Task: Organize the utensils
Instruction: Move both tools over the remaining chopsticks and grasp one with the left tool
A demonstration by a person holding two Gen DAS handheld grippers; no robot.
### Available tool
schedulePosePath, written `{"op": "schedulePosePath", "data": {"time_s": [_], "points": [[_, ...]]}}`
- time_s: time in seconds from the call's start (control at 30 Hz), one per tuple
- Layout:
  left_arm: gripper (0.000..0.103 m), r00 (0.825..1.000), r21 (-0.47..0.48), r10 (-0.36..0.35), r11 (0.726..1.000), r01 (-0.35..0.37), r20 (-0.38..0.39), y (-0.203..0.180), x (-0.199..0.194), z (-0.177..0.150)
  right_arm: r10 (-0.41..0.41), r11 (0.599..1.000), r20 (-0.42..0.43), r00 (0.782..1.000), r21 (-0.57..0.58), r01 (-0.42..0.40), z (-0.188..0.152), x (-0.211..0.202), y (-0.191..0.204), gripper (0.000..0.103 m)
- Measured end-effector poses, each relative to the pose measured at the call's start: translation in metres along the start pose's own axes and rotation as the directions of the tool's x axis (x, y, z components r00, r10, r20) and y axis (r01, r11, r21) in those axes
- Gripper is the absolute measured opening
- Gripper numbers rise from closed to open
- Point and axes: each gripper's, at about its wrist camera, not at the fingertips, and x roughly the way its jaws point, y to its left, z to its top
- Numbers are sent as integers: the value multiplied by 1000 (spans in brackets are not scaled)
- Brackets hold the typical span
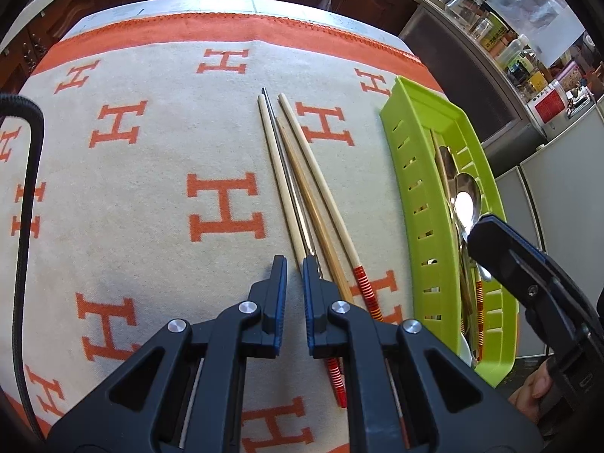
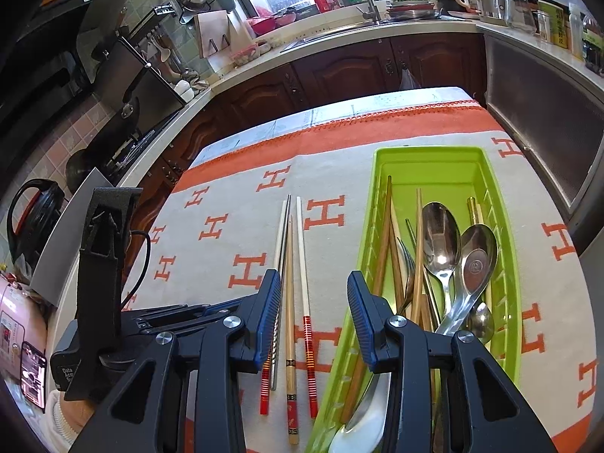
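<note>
A cream cloth (image 1: 151, 158) patterned with orange H shapes covers the tabletop (image 2: 339, 107). On its right side lies a green slotted tray (image 2: 502, 204) (already holding spoons, a fork and wooden chopsticks). Just left of the tray, four loose chopsticks (image 2: 288, 264) lie side by side on the cloth. The right gripper (image 2: 314, 283) hovers over them, jaws partly apart and empty. The left gripper (image 1: 294, 264) is nearly closed around one pale chopstick (image 1: 277, 173).
</note>
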Motion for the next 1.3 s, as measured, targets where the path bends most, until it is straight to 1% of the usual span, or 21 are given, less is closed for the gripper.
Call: {"op": "schedulePosePath", "data": {"time_s": [0.07,0.17,0.23,0.3,0.43,0.47,0.57,0.7,0.83,0.87,0.93,1.07,1.2,1.27,1.3], "points": [[6,1000,4,1,1000,-1,0,-2,2,-1,1,1000,2,1000,2,-1,-1,-1,-1,38],[7,999,28,40,999,-41,12,-6,1,-1,-1,1000,6,1000,5,1,-3,-5,-2,38],[11,997,42,72,996,-73,21,-9,2,0,-4,1000,10,1000,6,4,-3,-6,-3,38],[18,994,54,107,993,-109,32,-14,3,1,-2,1000,12,1000,8,2,-3,-7,-3,38],[31,993,49,114,992,-116,33,-17,7,5,-1,1000,15,1000,10,1,-4,-9,-4,38],[31,993,42,113,993,-114,30,-17,8,7,-2,1000,15,1000,12,2,-4,-10,-4,38],[30,993,21,115,993,-115,31,-16,9,11,-4,1000,22,1000,17,4,-5,-12,-6,38],[19,995,-4,95,996,-95,39,-10,7,11,-11,1000,34,999,20,10,-5,-17,-10,38],[19,996,-21,78,997,-77,47,-5,7,9,-9,1000,35,999,22,8,-5,-19,-12,38],[19,996,-20,80,997,-79,50,-4,7,9,-9,1000,35,999,21,8,-5,-19,-12,38],[16,995,-26,88,996,-87,54,-1,6,7,-9,1000,37,999,21,8,-7,-20,-11,38],[15,994,-20,91,996,-90,58,1,3,3,-10,1000,38,999,21,9,-7,-21,-12,38],[15,992,3,110,994,-111,62,-2,4,1,-11,1000,39,999,22,10,-6,-22,-12,38],[12,989,21,130,991,-131,65,-5,4,0,-7,1000,38,999,23,6,-6,-23,-13,38],[7,987,32,146,988,-149,68,-6,4,0,-7,1000,37,999,22,6,-6,-22,-12,38]]}}
